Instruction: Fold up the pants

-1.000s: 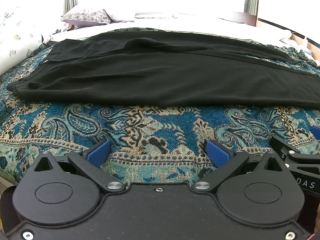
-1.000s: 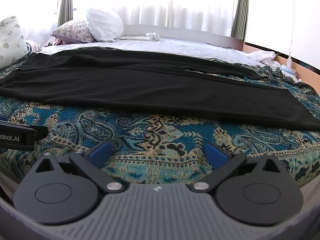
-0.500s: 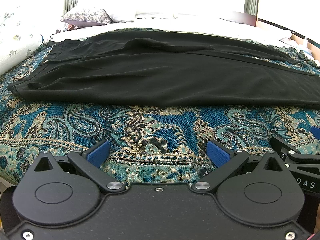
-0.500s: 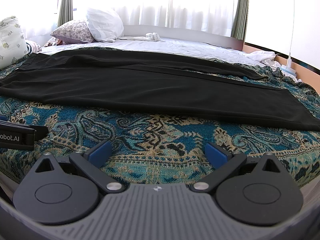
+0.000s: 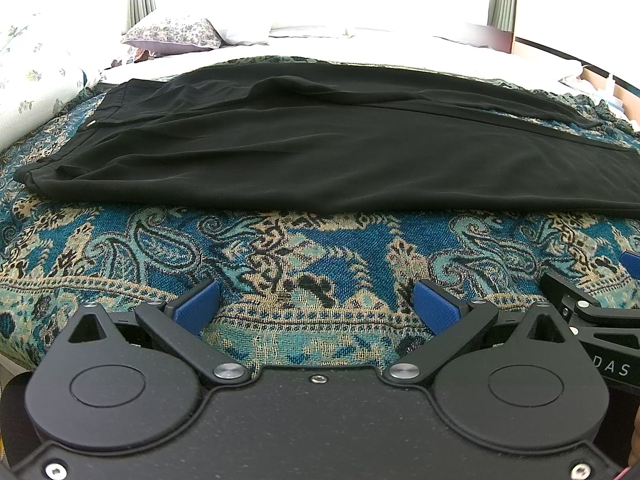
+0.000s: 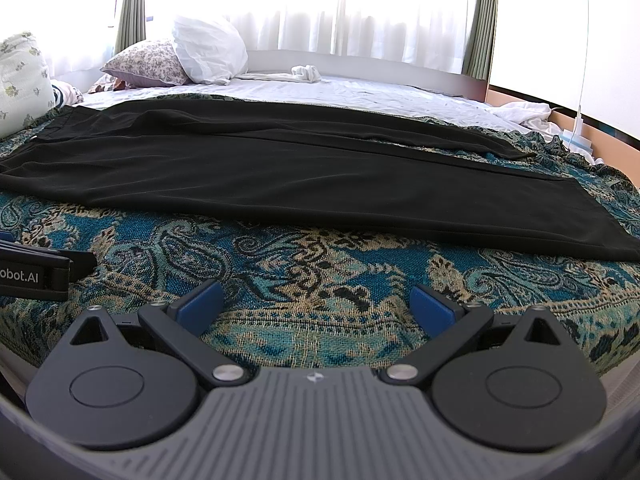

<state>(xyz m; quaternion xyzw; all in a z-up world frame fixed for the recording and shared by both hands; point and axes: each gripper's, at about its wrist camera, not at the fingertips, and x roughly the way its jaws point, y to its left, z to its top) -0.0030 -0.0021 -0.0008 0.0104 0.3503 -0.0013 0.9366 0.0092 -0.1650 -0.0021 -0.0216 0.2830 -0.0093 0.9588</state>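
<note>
Black pants (image 5: 320,152) lie spread flat across a blue paisley bedspread (image 5: 304,248), waistband at the left, leg hems at the right; they also show in the right wrist view (image 6: 300,176). My left gripper (image 5: 316,304) is open and empty, low over the bedspread's near edge, short of the pants. My right gripper (image 6: 316,304) is open and empty, likewise short of the pants. The right gripper's fingers (image 5: 592,308) show at the right edge of the left wrist view; the left gripper's body (image 6: 36,272) shows at the left edge of the right wrist view.
Pillows (image 6: 176,60) lie at the far left by the bright window. A floral cushion (image 5: 36,84) sits at the left. White sheets (image 6: 360,92) cover the far side of the bed. A bed frame edge (image 6: 580,120) runs at the right.
</note>
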